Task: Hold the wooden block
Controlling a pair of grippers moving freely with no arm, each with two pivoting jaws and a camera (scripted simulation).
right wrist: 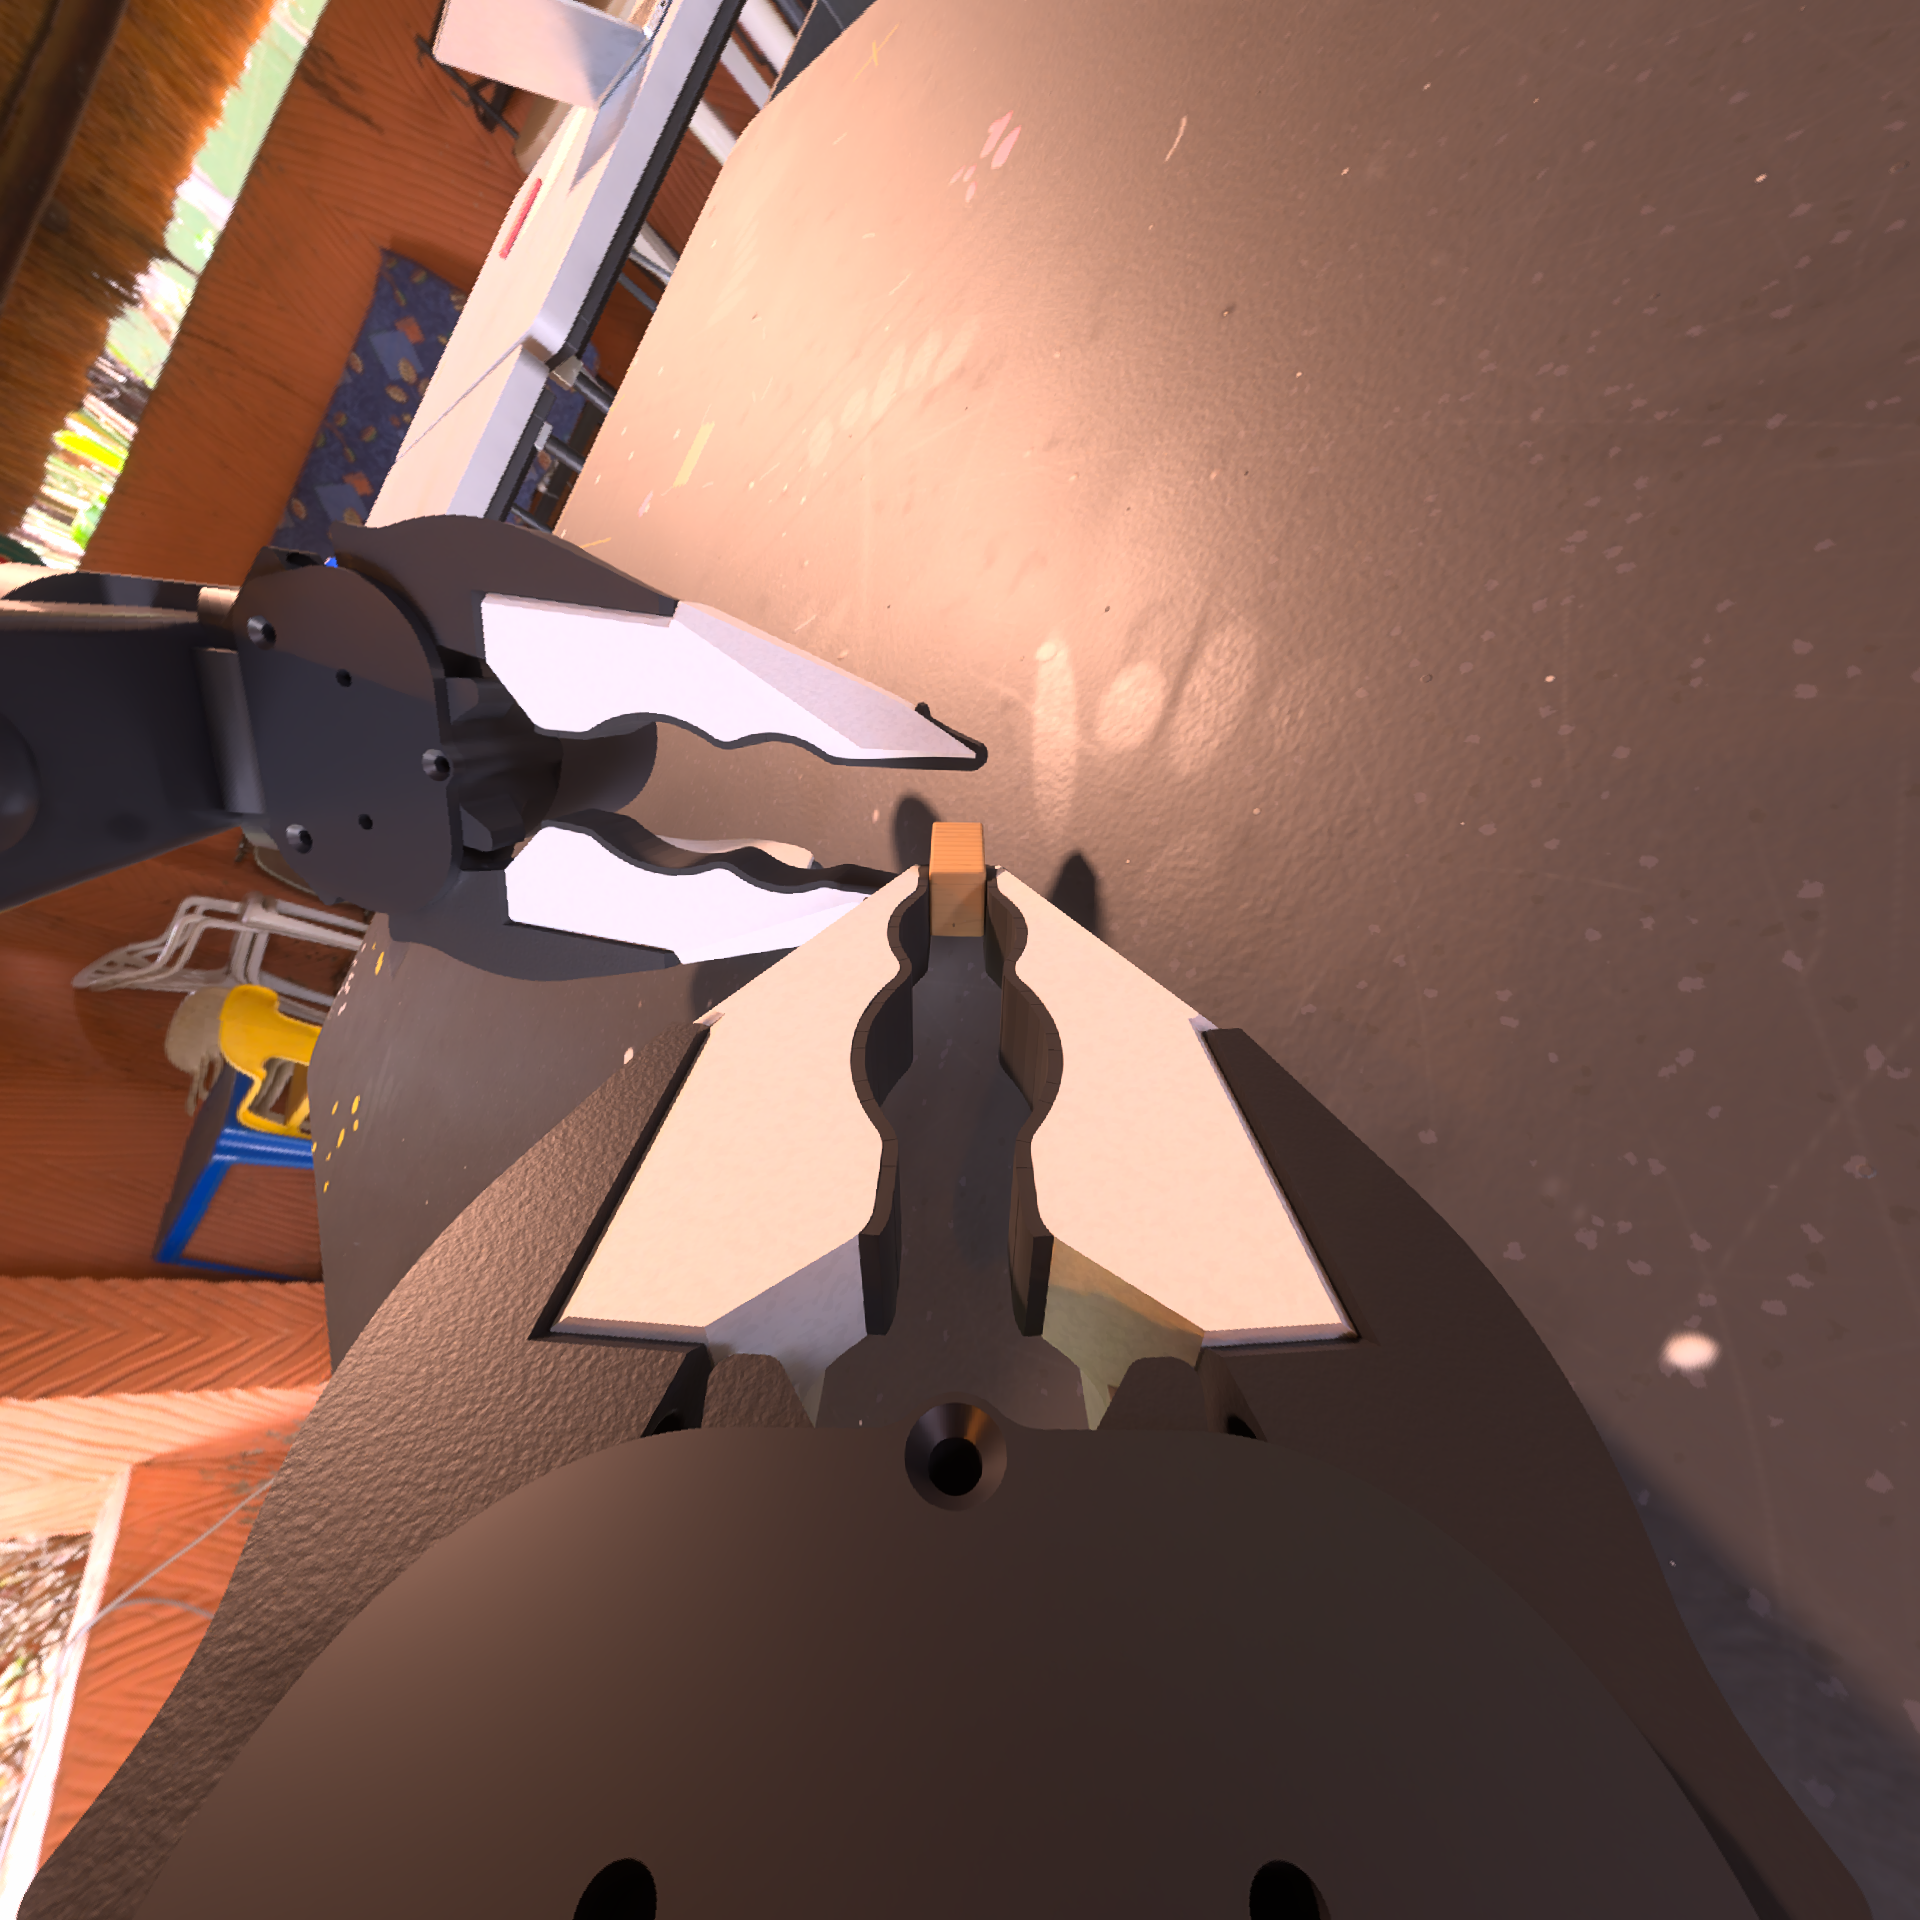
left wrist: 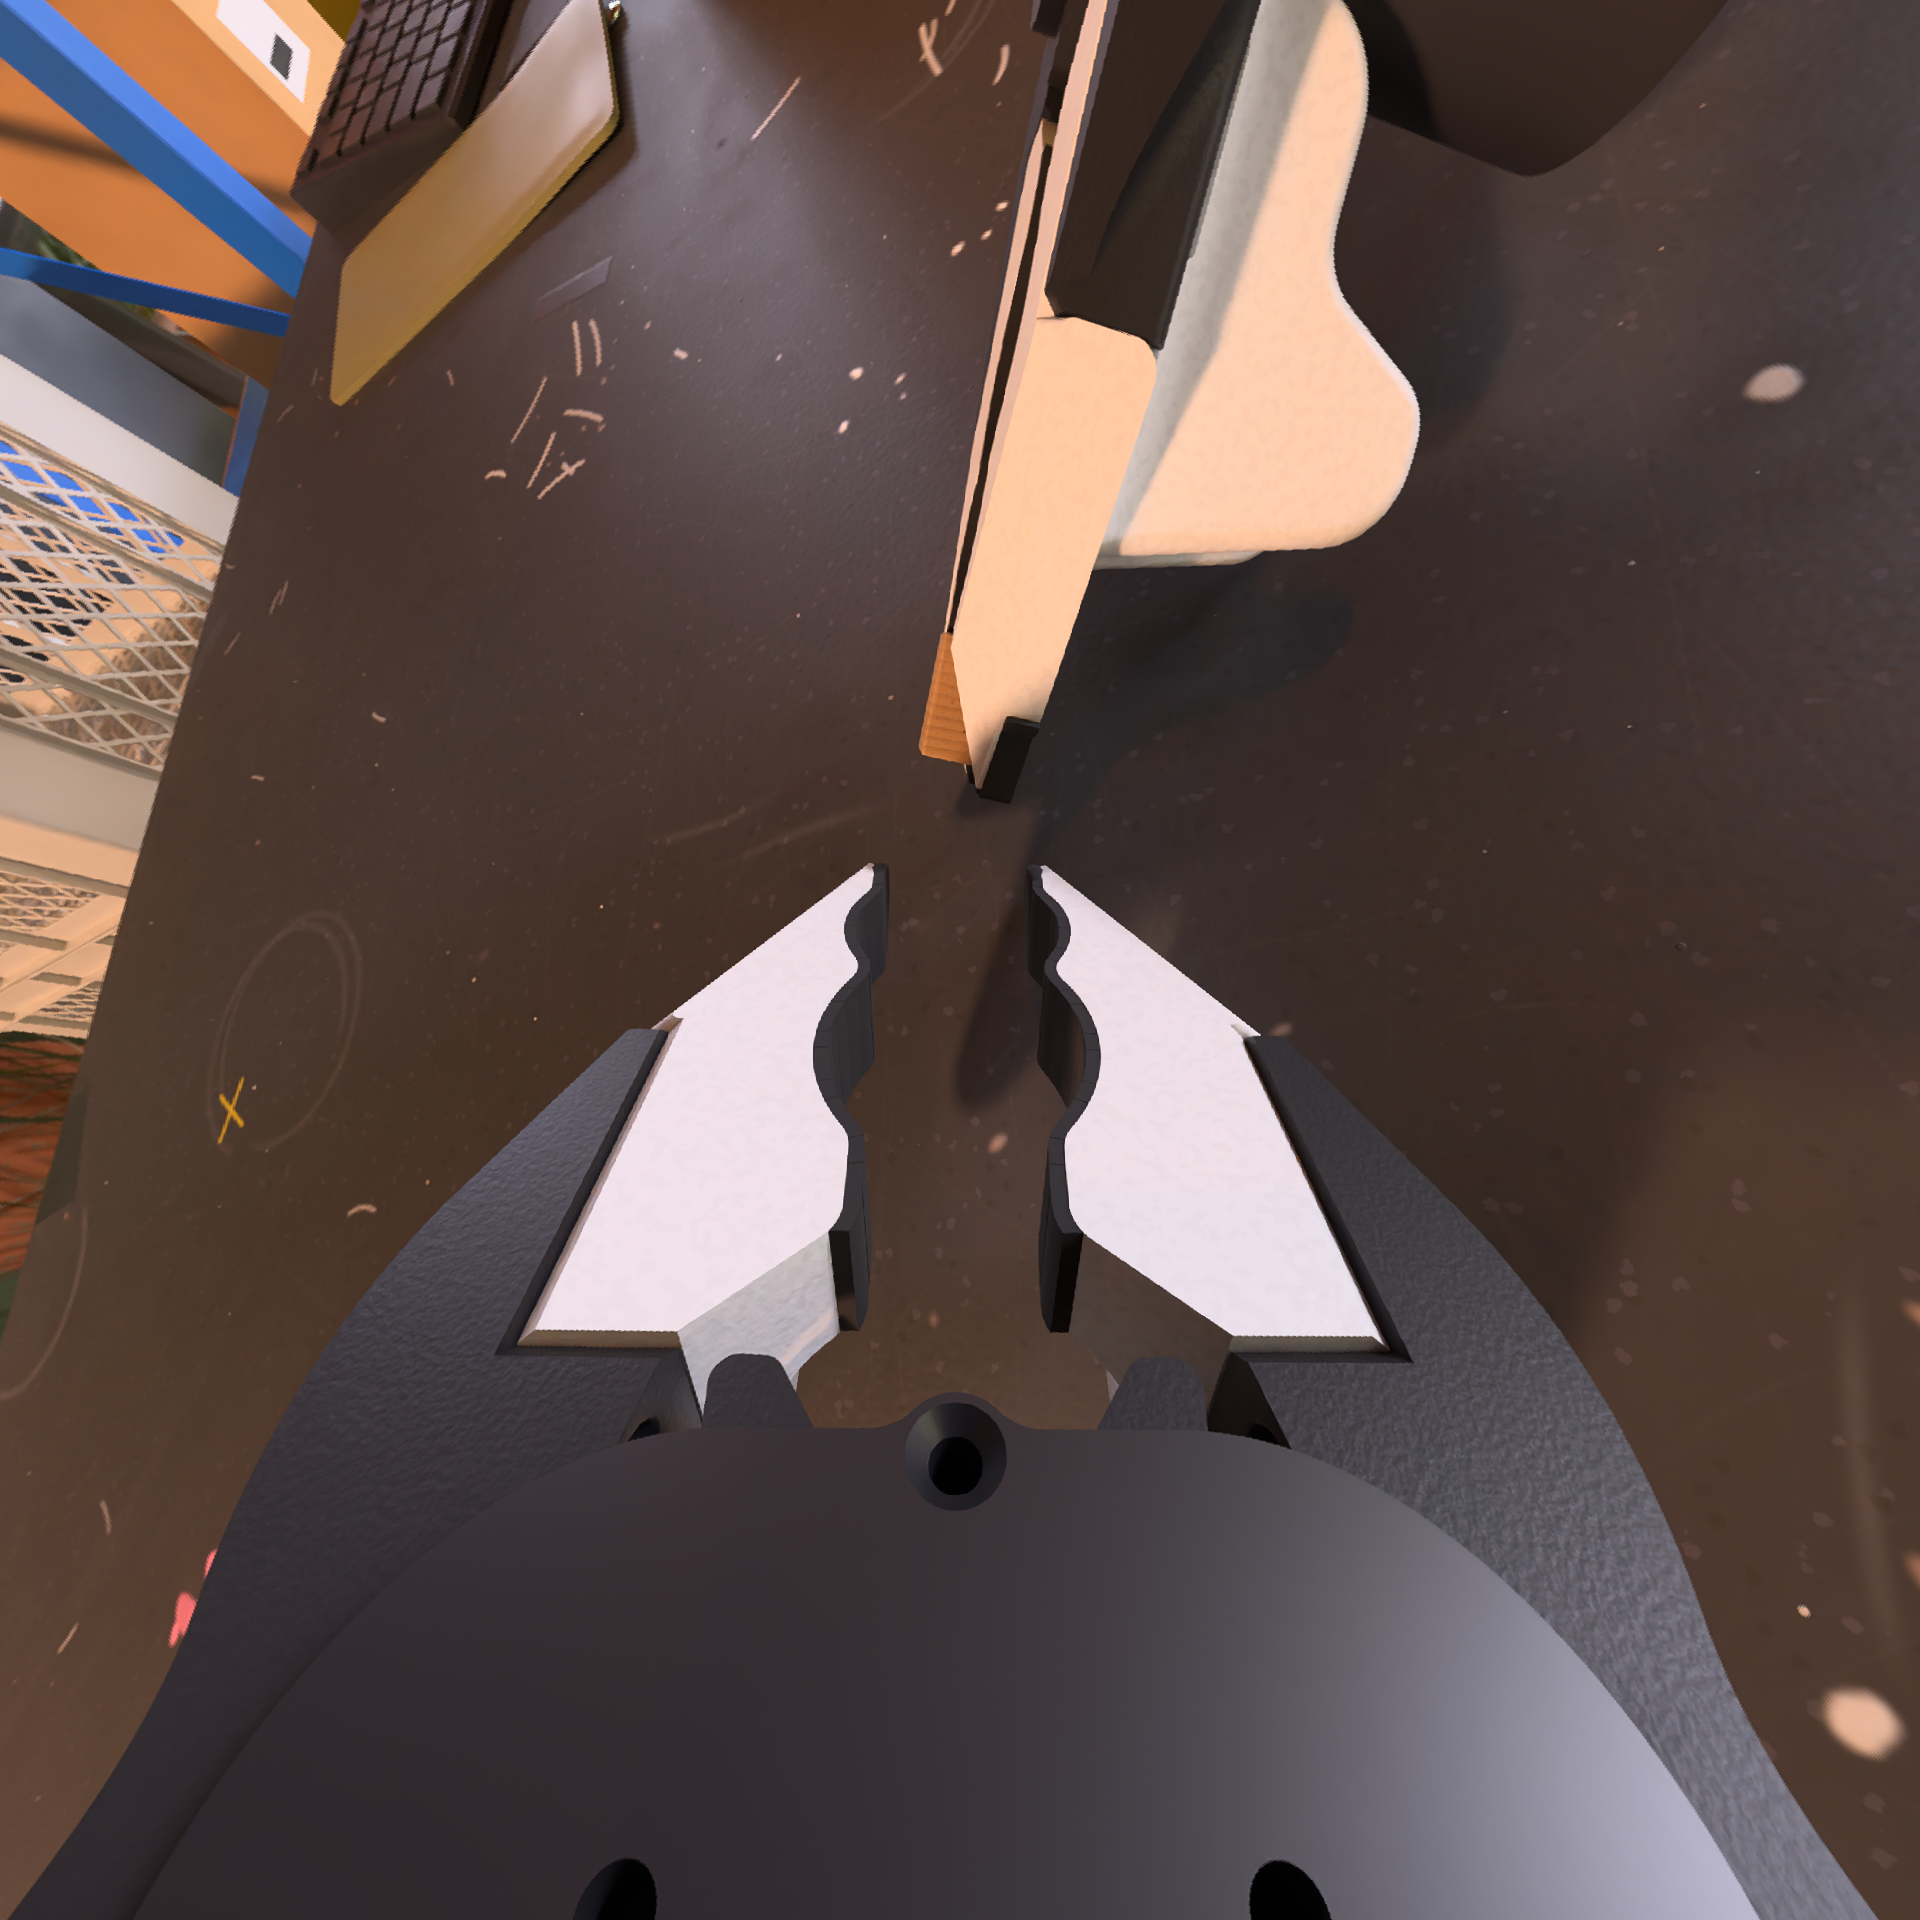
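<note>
A small light wooden block (right wrist: 956, 878) is pinched between the tips of my right gripper (right wrist: 957, 883), which is shut on it just above the dark table (right wrist: 1351, 520). In the left wrist view the block (left wrist: 943, 717) shows as an orange sliver at the tip of the right gripper (left wrist: 982, 764), which reaches in from above. My left gripper (left wrist: 958, 873) is open and empty, a short way from the block, with the gap between its jaws facing it. It also shows in the right wrist view (right wrist: 930, 816), open, just left of the block.
A dark keyboard (left wrist: 400, 83) and a tan flat board (left wrist: 488, 197) lie at the table's far left corner. Blue shelving with a cardboard box (left wrist: 156, 135) and wire mesh baskets (left wrist: 94, 592) stand past the table edge. A yellow drill (right wrist: 265, 1049) rests on a blue stand.
</note>
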